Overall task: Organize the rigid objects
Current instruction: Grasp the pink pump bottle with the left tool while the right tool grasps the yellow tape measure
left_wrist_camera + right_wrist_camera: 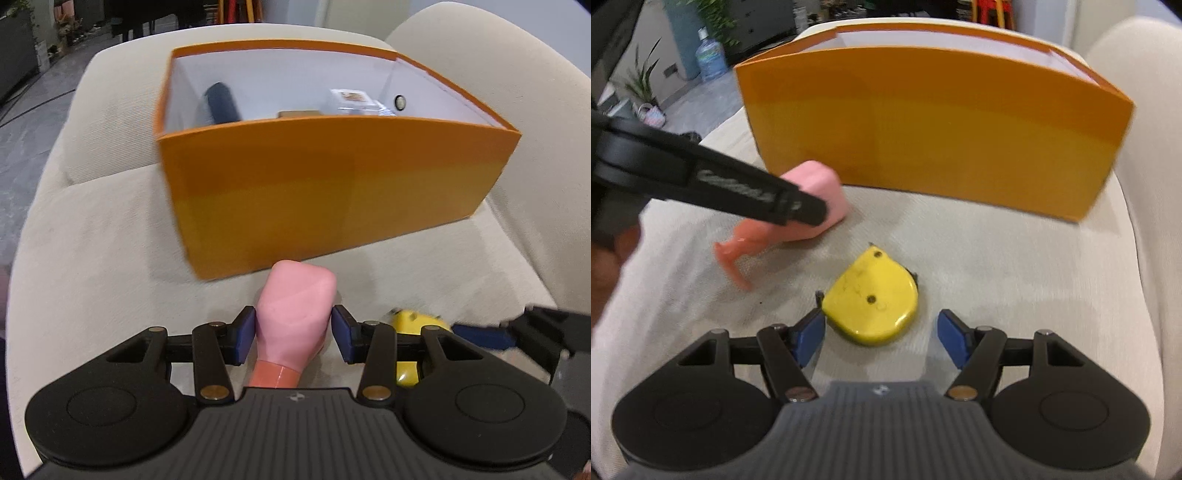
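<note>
Pink plastic spray bottle (295, 317) lies on the cream fabric cushion (110, 258), long axis running away from the left gripper (293, 334), coral trigger nearest, clamped between blue pads (245, 334). Right gripper (881, 334), jaws wide, hovers at a yellow tape measure (873, 304). Beyond stands an orange cardboard box (332, 192). No readable writing.

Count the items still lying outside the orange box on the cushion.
2. The pink object lies in front of the orange box, clamped in the left gripper. The yellow tape measure lies nearer, at the open right gripper. Others may lie out of view.
</note>
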`<state>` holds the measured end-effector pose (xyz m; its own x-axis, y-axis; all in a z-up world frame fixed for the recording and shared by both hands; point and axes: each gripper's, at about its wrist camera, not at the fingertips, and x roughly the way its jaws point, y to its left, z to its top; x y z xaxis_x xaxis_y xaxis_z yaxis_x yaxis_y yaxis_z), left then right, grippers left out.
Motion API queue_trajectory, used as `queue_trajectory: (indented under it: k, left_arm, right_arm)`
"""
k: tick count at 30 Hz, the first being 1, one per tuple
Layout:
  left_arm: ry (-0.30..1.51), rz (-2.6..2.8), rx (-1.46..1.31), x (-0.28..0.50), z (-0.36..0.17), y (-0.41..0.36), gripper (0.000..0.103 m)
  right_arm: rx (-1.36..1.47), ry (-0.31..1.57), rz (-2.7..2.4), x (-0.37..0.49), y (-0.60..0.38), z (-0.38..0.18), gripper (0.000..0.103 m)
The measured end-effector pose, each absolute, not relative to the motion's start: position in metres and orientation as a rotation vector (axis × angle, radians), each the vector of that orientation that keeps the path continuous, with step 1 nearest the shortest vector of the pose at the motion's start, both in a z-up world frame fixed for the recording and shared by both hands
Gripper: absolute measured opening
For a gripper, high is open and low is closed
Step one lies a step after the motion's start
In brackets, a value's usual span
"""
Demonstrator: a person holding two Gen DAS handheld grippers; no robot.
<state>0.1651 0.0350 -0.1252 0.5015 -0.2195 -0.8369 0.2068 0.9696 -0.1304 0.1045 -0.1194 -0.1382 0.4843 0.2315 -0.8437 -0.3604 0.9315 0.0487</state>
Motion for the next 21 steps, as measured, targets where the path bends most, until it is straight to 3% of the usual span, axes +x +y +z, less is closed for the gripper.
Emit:
queue_trajectory:
  k: [6, 10, 21]
  left_arm:
    - [1.012, -0.247, -0.021, 0.157, -0.126, 0.044, 0.051]
    - [1.004, -0.24, -0.003, 0.151, -0.127, 0.041, 0.05]
    - [0.997, -0.218, 0.014, 0.136, -0.122, 0.051, 0.05]
  right_arm:
    - [-0.235, 0.972, 0.386, 0.105, -0.107, -0.141, 0.067]
    - [-0.243, 0.964, 0.397, 0.103, -0.109, -0.141, 0.058]
    - [-0.174, 0.997, 0.394, 0.112, -0.114, -0.134, 0.058]
